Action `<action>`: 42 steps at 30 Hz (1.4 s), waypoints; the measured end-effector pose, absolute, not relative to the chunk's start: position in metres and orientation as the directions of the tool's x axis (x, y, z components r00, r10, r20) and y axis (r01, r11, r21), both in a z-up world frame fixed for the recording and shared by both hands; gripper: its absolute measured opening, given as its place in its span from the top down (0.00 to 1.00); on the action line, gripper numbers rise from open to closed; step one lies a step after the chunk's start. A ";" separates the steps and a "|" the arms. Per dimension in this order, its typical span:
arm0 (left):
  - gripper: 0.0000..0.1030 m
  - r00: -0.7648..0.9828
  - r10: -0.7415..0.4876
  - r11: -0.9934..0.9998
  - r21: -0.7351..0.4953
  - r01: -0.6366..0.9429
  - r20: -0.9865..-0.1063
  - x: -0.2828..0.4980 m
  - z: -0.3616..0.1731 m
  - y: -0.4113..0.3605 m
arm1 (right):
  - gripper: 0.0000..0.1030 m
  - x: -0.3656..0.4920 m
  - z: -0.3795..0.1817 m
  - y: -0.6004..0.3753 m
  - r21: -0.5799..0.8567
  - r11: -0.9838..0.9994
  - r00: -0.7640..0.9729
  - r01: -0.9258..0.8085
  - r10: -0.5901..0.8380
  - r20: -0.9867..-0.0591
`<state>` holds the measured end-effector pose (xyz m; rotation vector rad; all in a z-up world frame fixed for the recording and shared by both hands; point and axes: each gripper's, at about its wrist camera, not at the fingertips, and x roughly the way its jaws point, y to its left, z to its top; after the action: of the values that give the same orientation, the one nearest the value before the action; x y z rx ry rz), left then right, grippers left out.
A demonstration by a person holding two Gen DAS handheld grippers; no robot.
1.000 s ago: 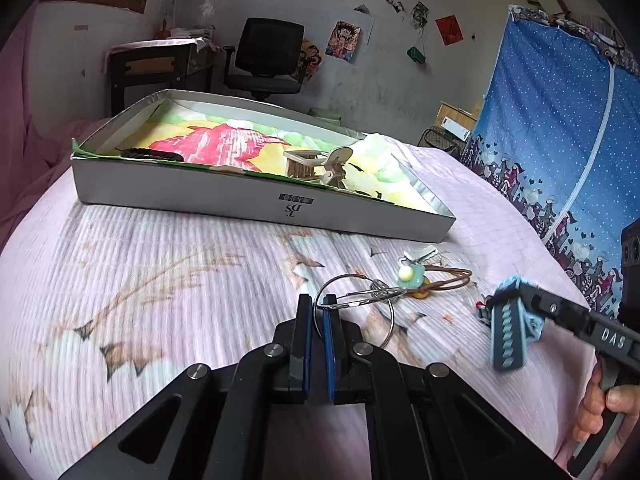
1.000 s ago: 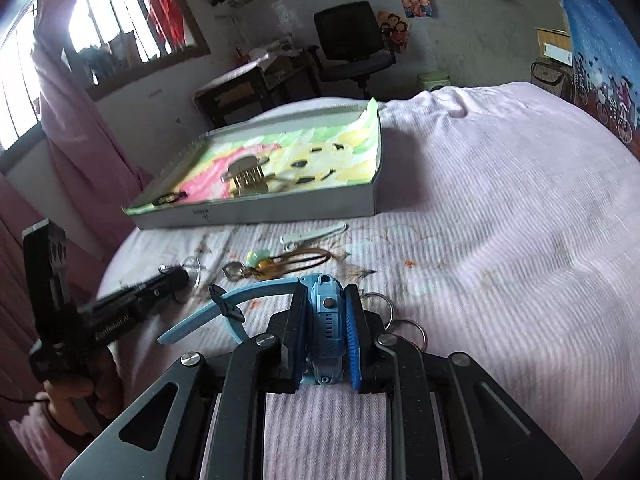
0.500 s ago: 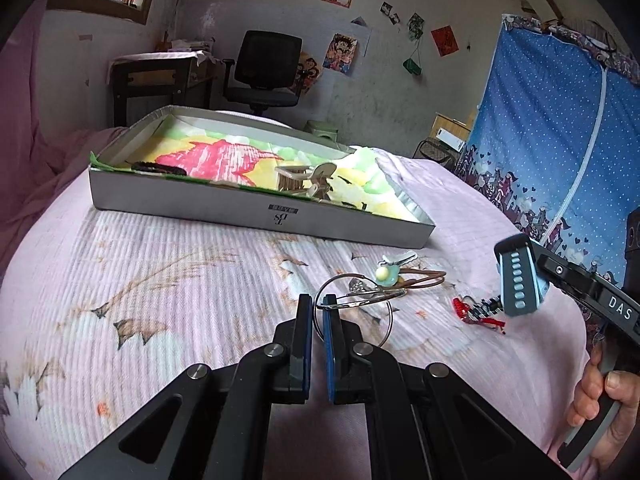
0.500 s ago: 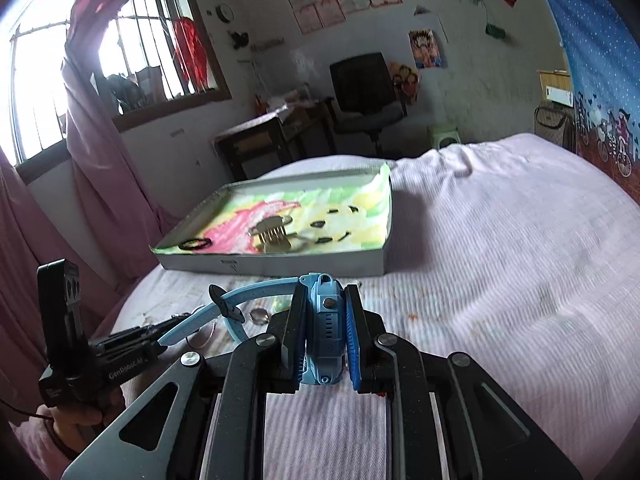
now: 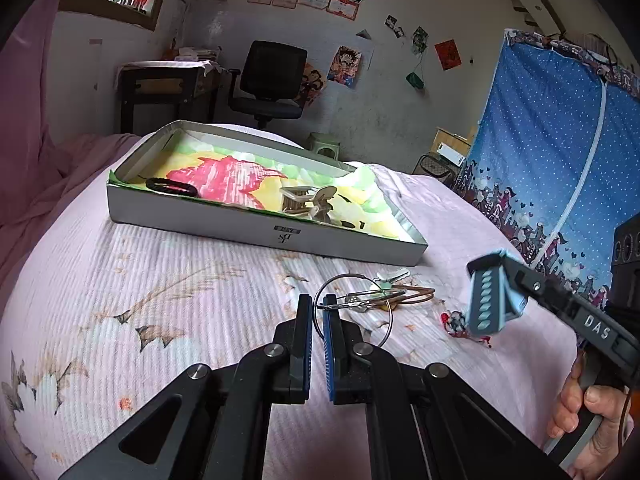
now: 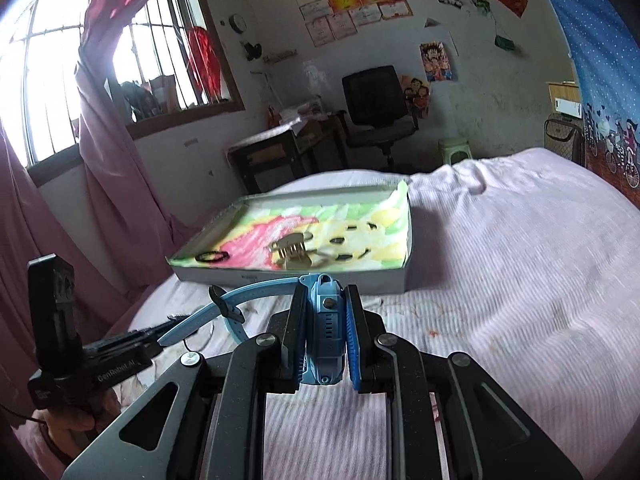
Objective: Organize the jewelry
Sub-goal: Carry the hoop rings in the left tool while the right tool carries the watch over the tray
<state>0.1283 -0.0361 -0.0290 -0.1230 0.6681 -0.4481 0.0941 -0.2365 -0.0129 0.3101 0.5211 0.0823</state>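
Observation:
My left gripper (image 5: 318, 305) is shut on the rim of a large silver hoop (image 5: 347, 275), held just above the pink bedspread, with thin wire pieces hanging across it. My right gripper (image 6: 325, 297) is shut on the body of a blue watch (image 6: 325, 322); its strap (image 6: 240, 303) sticks out to the left. In the left wrist view the same watch (image 5: 490, 300) hangs in the air at the right. Behind both stands a shallow grey tray (image 5: 256, 234) with a colourful lining, holding a black band (image 5: 172, 187) and a tan claw clip (image 5: 308, 204).
On the bed in front of the tray lie a green bead on a brown cord (image 5: 404, 293) and a small red trinket (image 5: 456, 322). A desk and an office chair (image 6: 376, 108) stand beyond the bed. A blue curtain (image 5: 560, 140) hangs at the right.
Both grippers have risen a little with their loads. The blue watch has come up off the bedspread, and the right view has tilted up toward the tray.

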 end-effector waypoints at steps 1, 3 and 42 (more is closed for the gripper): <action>0.95 0.692 -0.439 0.898 -0.252 0.360 -0.573 0.129 -0.030 -0.036 | 0.85 0.096 -0.016 -0.236 0.307 0.952 0.853 0.005 0.156 -0.497; 0.95 0.689 -0.437 0.899 -0.251 0.360 -0.578 0.129 -0.032 -0.036 | 0.85 0.100 -0.022 -0.236 0.300 0.954 0.827 0.021 0.152 -0.541; 0.95 0.739 -0.371 0.929 -0.234 0.288 -0.562 0.140 -0.004 0.000 | 0.85 0.156 0.007 -0.194 0.239 0.961 0.746 -0.139 0.260 -0.613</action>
<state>0.1402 -0.0002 -0.0036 -0.1353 0.6448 -0.3627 0.1559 -0.1937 0.0071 0.1826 0.6958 0.2198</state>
